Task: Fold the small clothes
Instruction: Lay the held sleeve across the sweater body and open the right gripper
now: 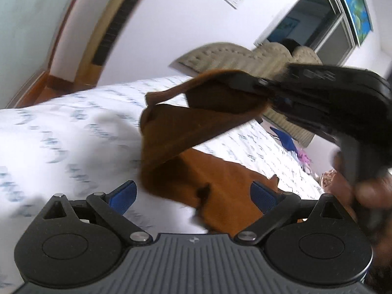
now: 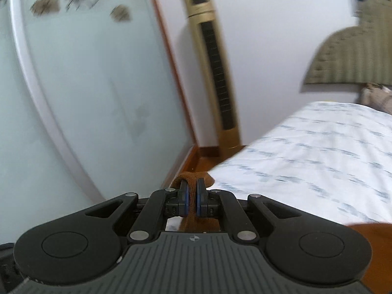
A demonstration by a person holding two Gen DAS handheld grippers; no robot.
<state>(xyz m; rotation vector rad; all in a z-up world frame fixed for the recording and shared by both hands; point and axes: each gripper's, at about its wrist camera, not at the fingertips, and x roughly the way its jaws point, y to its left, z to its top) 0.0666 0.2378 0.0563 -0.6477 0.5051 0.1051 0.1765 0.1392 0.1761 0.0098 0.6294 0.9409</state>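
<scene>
While the right gripper (image 2: 192, 197) has its fingers (image 2: 201, 197) pinched tight on a bit of the brown garment (image 1: 186, 122), that cloth hangs lifted over the bed (image 1: 61, 127), draping down to the sheet near the bed's near edge. Left gripper (image 1: 193, 193) has its fingers (image 1: 123, 194) spread wide, nothing between them, just the brown cloth lying beyond. Pretty blurry all round.
</scene>
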